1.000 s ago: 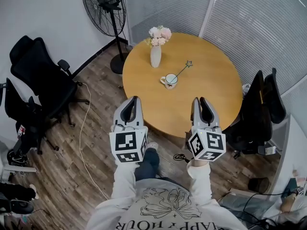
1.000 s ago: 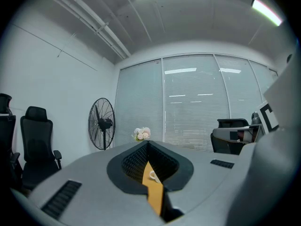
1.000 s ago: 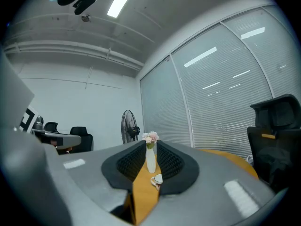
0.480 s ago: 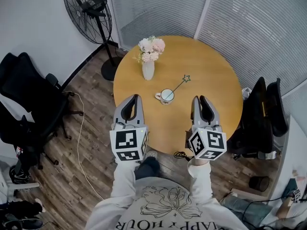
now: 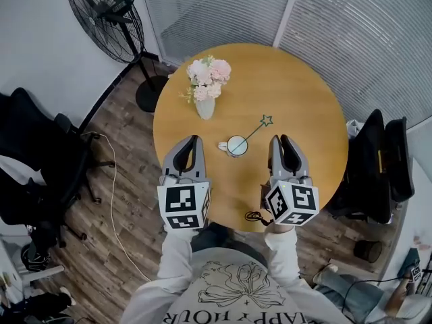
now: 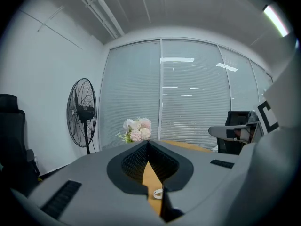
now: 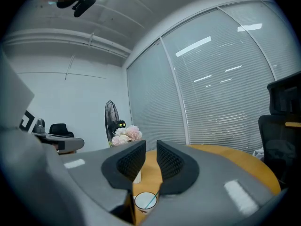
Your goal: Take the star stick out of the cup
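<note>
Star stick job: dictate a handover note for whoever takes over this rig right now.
The left tool is shut and empty.
The right tool is open and empty, lined up on the cup but short of it.
The cup stands on the table, with the star stick leaning out of it.
Done: nothing gripped yet.
To do: reach in, grip the stick, lift it clear.

Room evenly bright; soft white light from ceiling strip lamp (image 6: pixel 275 20). Lamp reflections streak glass partition (image 7: pixel 221 55) as pale bars. Shadows faint, soft-edged. Worktop (image 5: pixel 297 73) evenly lit, matte. Head view sharp: cup (image 5: pixel 237 145) and star stick (image 5: pixel 256 128) crisp; strong fisheye bend toward edges. Both gripper views circular, with black corners, dim rim, walls and ceiling bowed.
</note>
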`<action>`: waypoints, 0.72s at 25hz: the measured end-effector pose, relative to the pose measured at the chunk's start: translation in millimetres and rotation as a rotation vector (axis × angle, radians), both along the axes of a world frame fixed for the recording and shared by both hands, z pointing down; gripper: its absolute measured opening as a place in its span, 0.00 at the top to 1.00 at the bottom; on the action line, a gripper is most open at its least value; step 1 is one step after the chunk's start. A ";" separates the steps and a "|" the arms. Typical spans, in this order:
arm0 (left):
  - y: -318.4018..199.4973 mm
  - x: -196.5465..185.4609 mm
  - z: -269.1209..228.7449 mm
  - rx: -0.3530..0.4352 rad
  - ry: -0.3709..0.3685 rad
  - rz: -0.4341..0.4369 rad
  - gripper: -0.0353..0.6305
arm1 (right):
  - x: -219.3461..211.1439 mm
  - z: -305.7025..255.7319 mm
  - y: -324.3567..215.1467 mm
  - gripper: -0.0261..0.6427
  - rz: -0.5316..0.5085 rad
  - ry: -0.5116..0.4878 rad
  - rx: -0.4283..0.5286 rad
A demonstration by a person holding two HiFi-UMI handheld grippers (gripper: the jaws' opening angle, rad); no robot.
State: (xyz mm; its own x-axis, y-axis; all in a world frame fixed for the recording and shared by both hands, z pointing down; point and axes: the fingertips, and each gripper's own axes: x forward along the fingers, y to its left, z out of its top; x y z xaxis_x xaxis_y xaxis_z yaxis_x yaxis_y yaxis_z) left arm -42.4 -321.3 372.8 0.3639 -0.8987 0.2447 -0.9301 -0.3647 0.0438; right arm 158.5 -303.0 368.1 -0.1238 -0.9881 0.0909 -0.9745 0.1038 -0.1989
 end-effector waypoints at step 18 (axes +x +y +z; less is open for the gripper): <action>-42.7 20.1 53.0 -0.108 0.002 0.040 0.94 | 0.8 59.5 -42.2 0.83 -0.033 -0.024 -0.133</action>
State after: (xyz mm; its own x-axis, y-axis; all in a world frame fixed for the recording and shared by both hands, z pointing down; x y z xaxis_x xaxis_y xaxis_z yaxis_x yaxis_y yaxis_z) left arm -22.3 -364.1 425.9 0.3995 -0.8521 0.3381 -0.9148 -0.3945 0.0868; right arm 159.3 -345.2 427.6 -0.1601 -0.9628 0.2177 -0.9657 0.1071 -0.2366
